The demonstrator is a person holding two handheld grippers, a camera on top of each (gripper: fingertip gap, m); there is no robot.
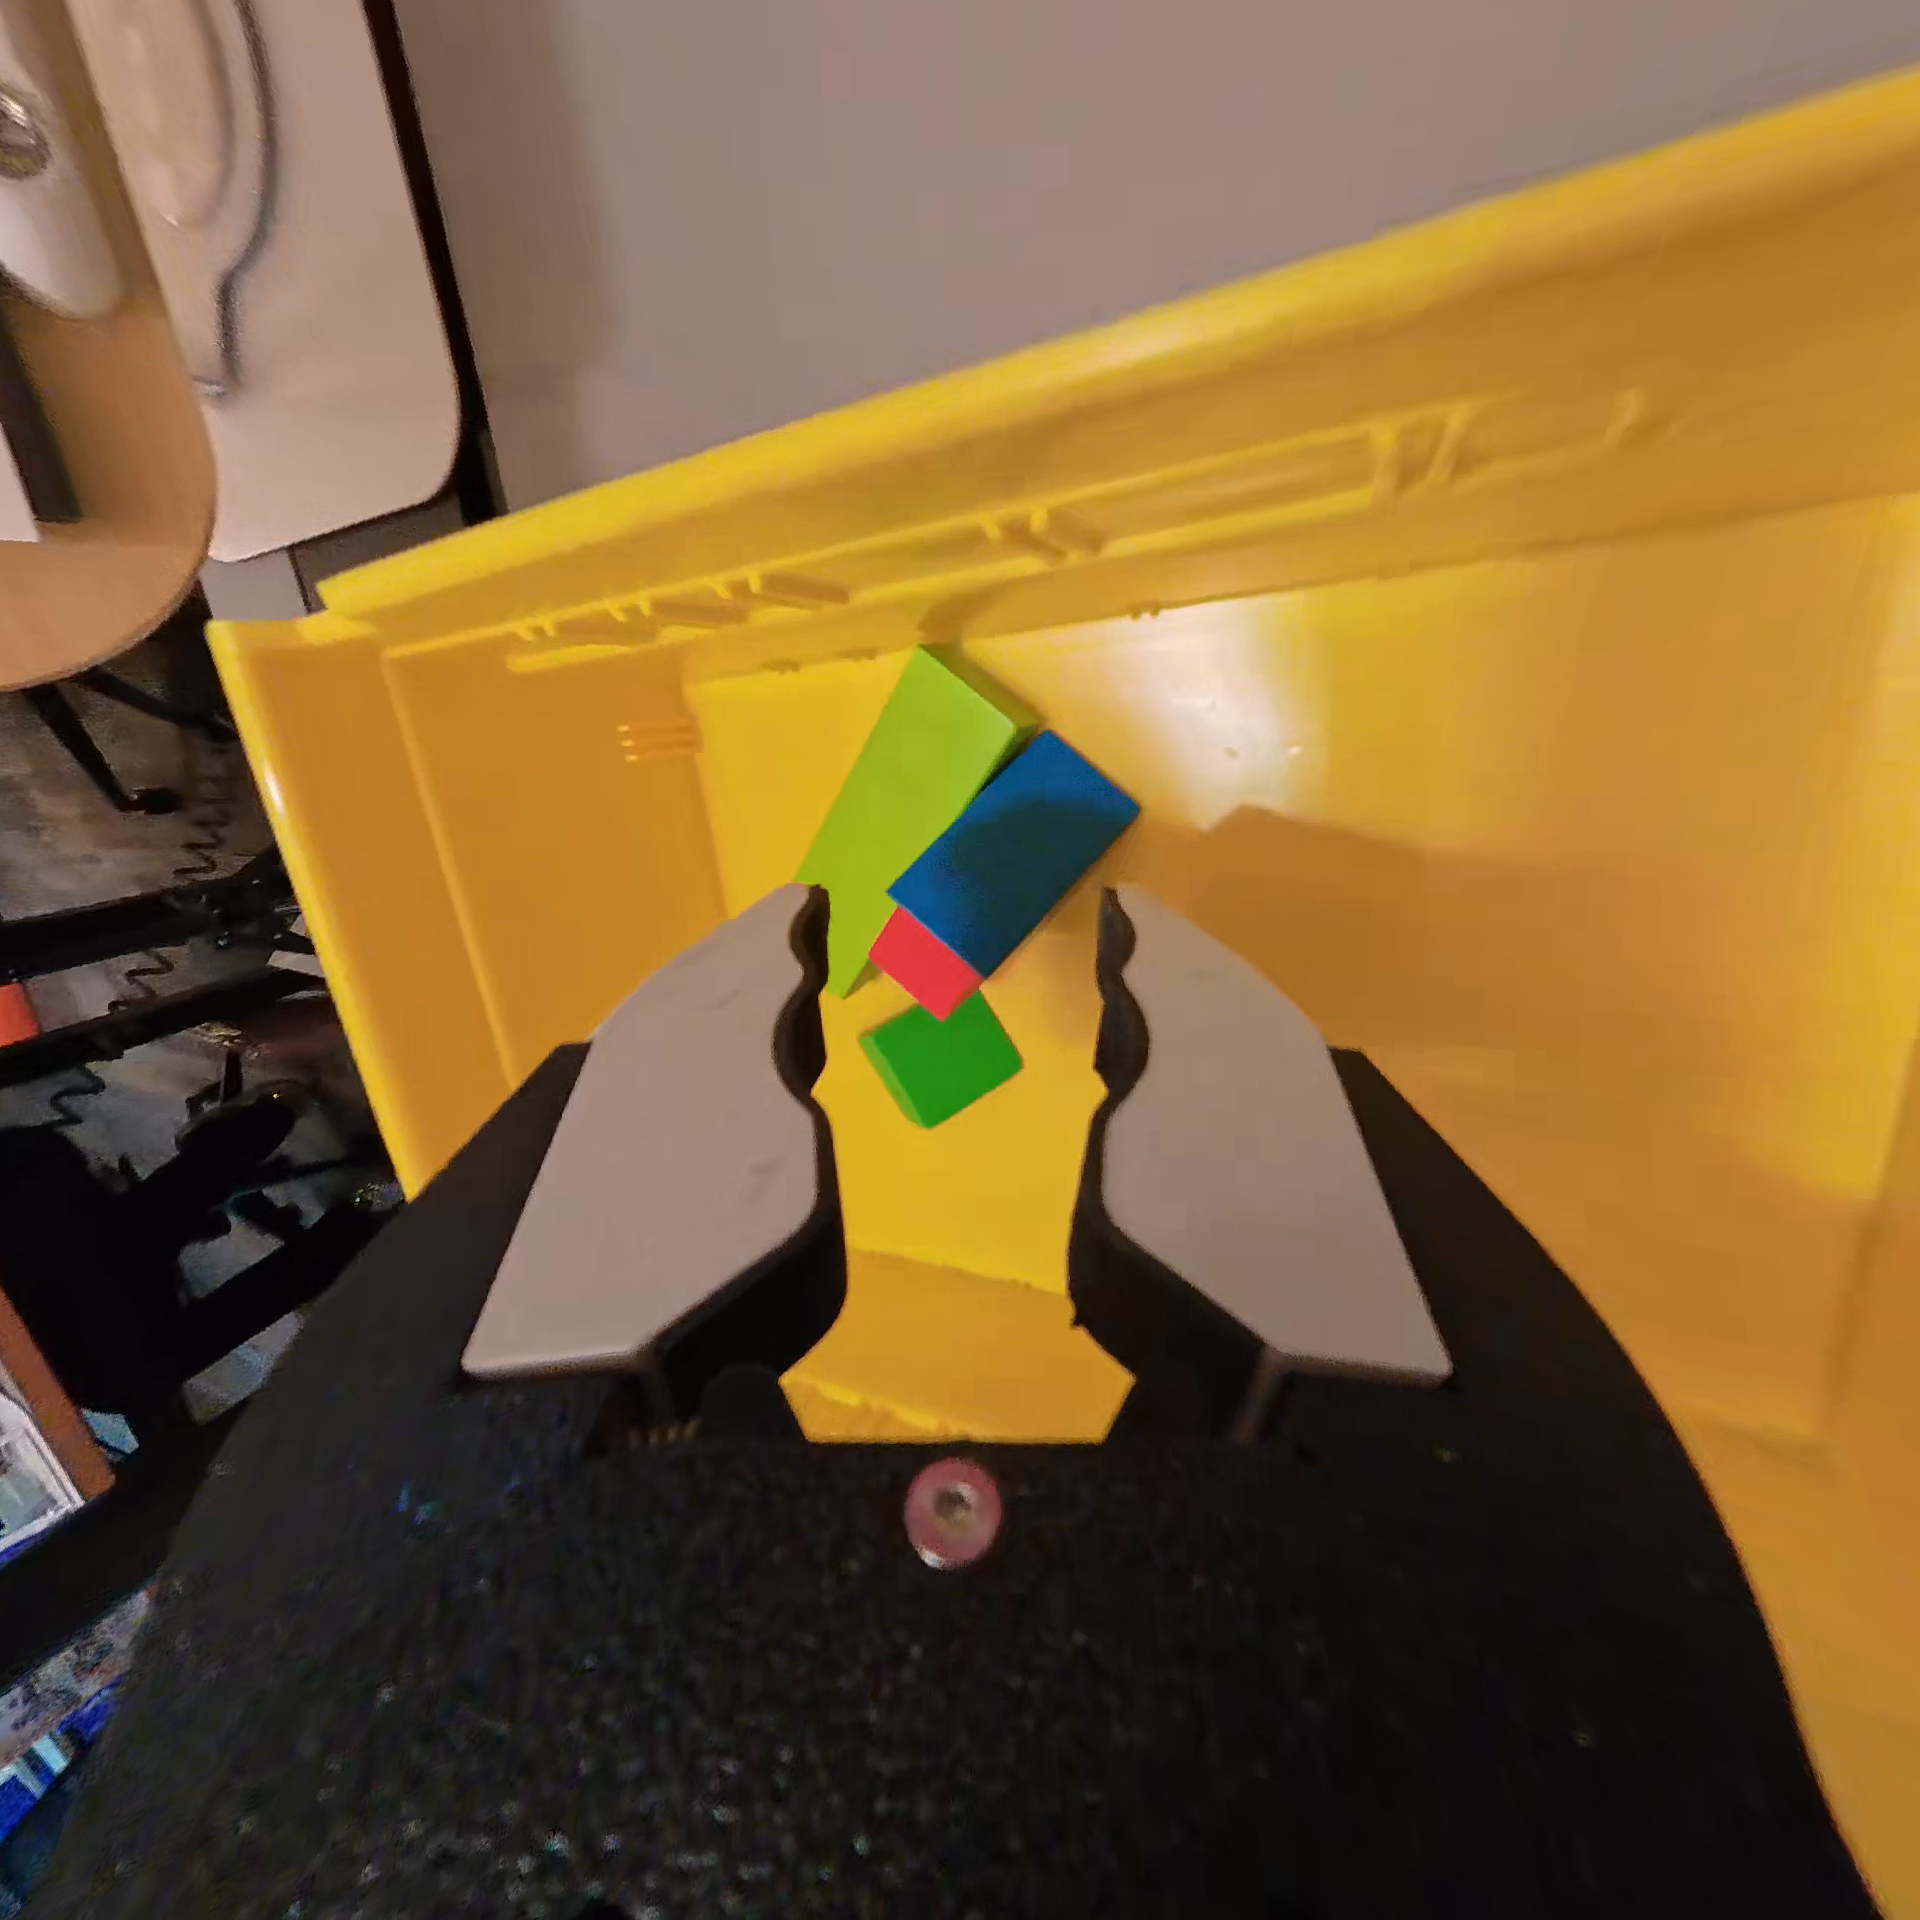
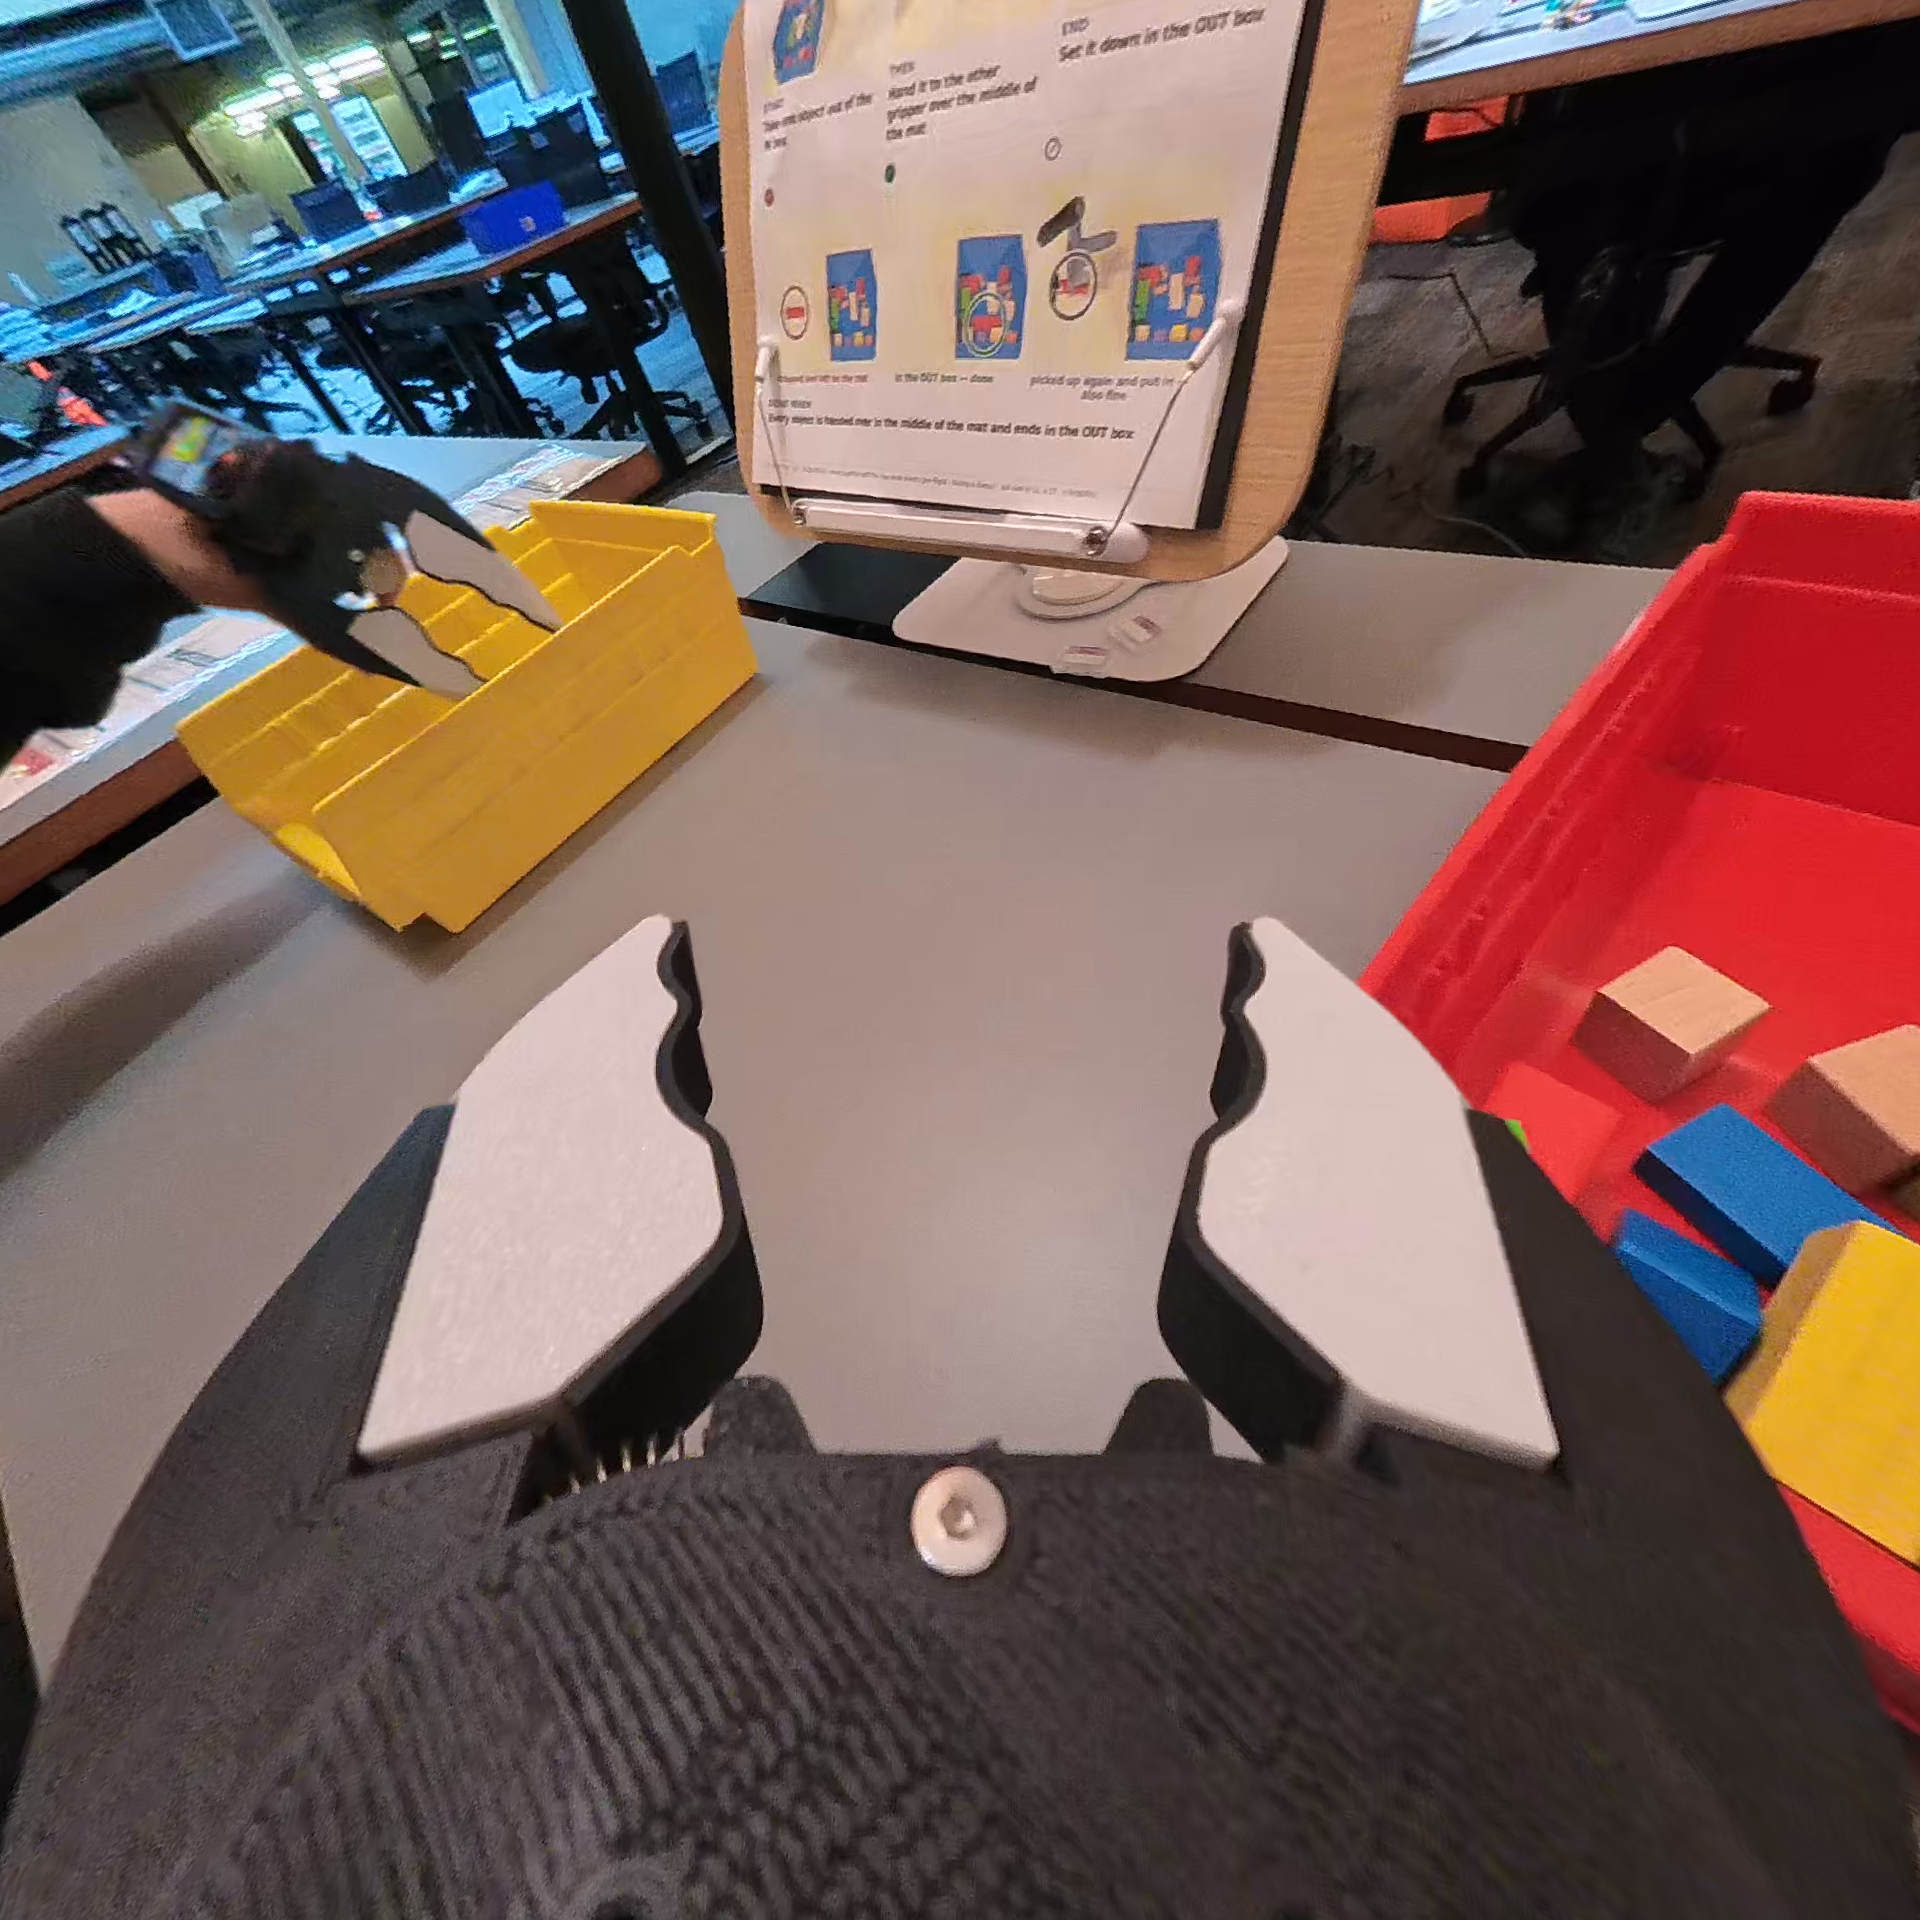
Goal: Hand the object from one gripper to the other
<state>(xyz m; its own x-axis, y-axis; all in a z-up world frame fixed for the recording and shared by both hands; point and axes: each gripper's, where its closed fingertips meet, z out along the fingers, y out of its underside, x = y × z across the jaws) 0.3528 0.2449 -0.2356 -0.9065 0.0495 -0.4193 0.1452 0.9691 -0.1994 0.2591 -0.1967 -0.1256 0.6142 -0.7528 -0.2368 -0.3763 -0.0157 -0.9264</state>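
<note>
Grey desk (image 2: 935, 831) surface carries a yellow bin (image 2: 468, 727) on the left and a red bin (image 2: 1714, 831) on the right, with an instruction sheet on a stand (image 2: 1018, 260) behind. Reaching into the yellow bin (image 1: 1455, 727), the left gripper (image 1: 961, 935) has its jaws apart and gripping nothing; between and just past the tips lie a lime block (image 1: 904, 790), a blue block (image 1: 1013, 842), a red block (image 1: 920, 961) and a green block (image 1: 940, 1060). Over bare desk, the right gripper (image 2: 961, 987) has its jaws wide apart with nothing between them. Wooden, blue and yellow blocks (image 2: 1766, 1195) lie in the red bin.
</note>
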